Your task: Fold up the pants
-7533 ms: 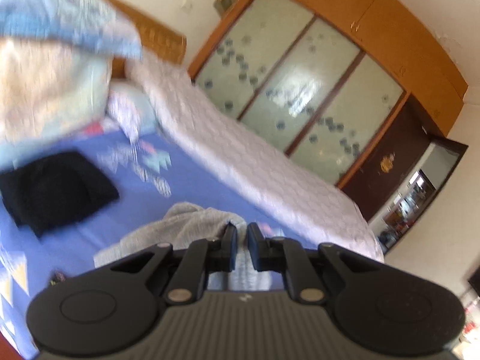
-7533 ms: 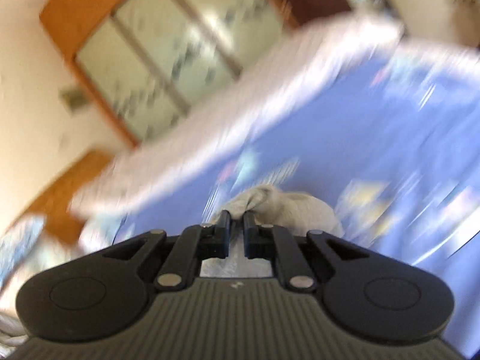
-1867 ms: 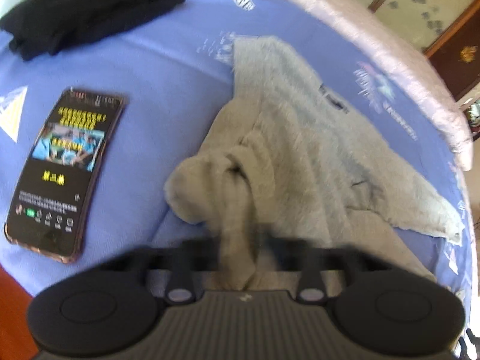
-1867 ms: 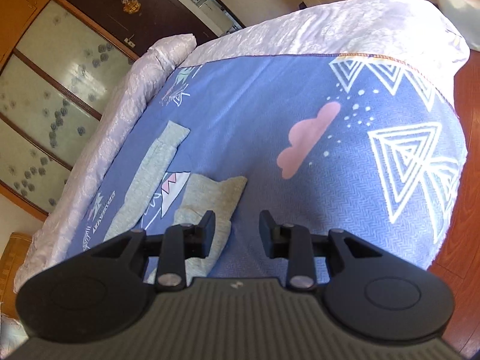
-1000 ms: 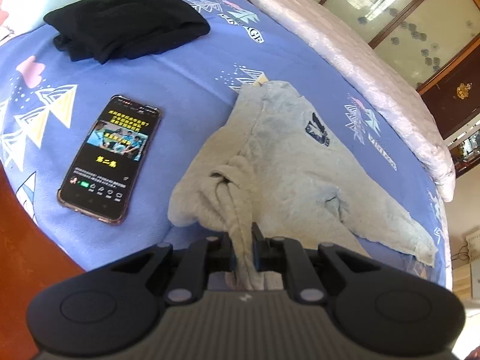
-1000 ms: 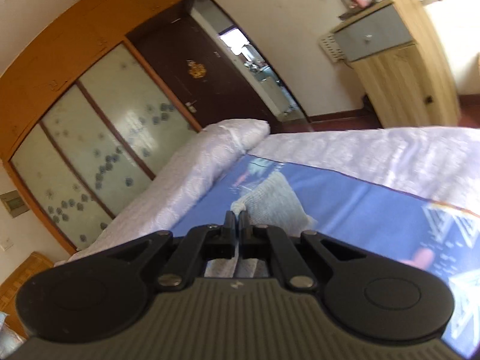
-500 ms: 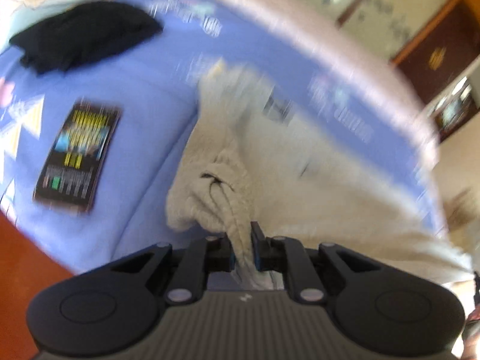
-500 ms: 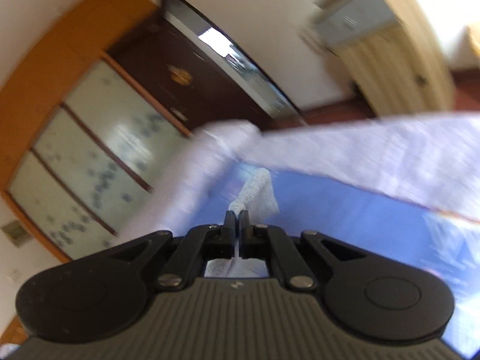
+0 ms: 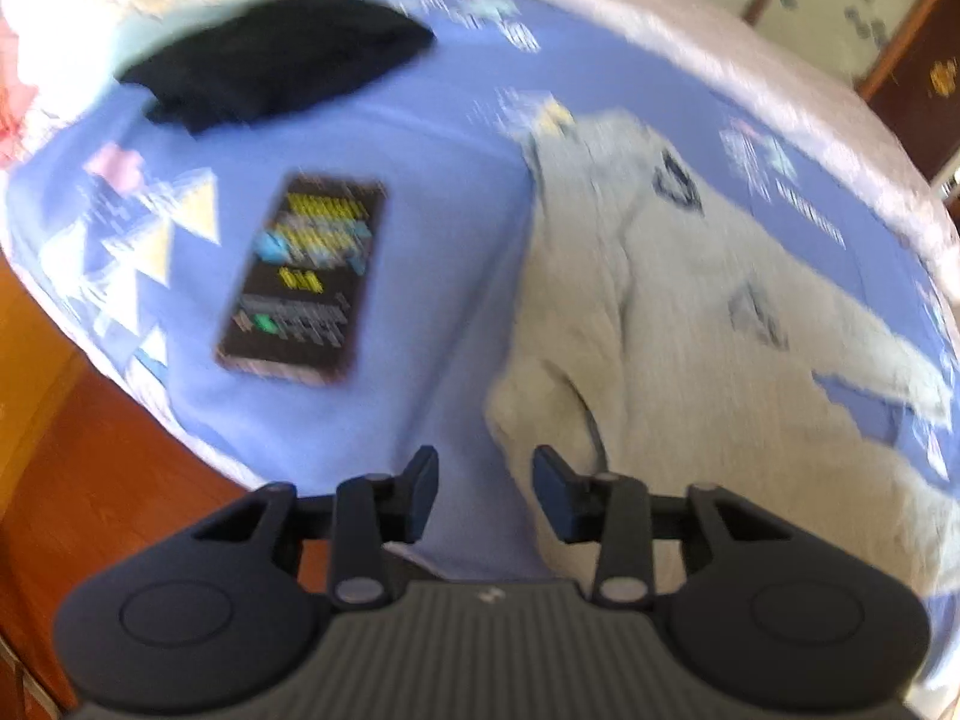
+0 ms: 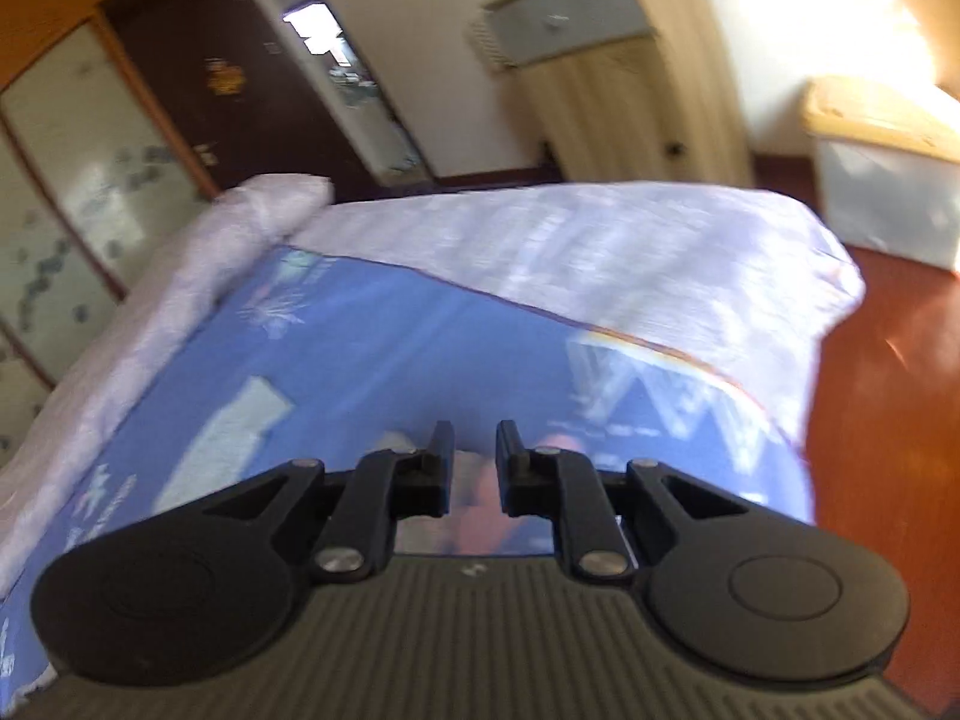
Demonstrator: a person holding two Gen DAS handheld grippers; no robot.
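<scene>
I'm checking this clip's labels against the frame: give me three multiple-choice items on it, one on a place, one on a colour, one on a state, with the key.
1. In the left wrist view, where does the phone lie relative to the grey pants?
A. to their left, on the blue sheet
B. on top of them
C. on the floor

2. What colour is the garment beyond the phone?
A. red
B. black
C. yellow

3. How do the left gripper and the right gripper stand?
A. both shut on cloth
B. only the left open
C. both open, holding nothing

Key: 1 A, bare blue sheet shows between phone and pants. 2 B, it reads as a dark black heap. 3 C, a gap shows between each pair of fingers, with no cloth in it.
</scene>
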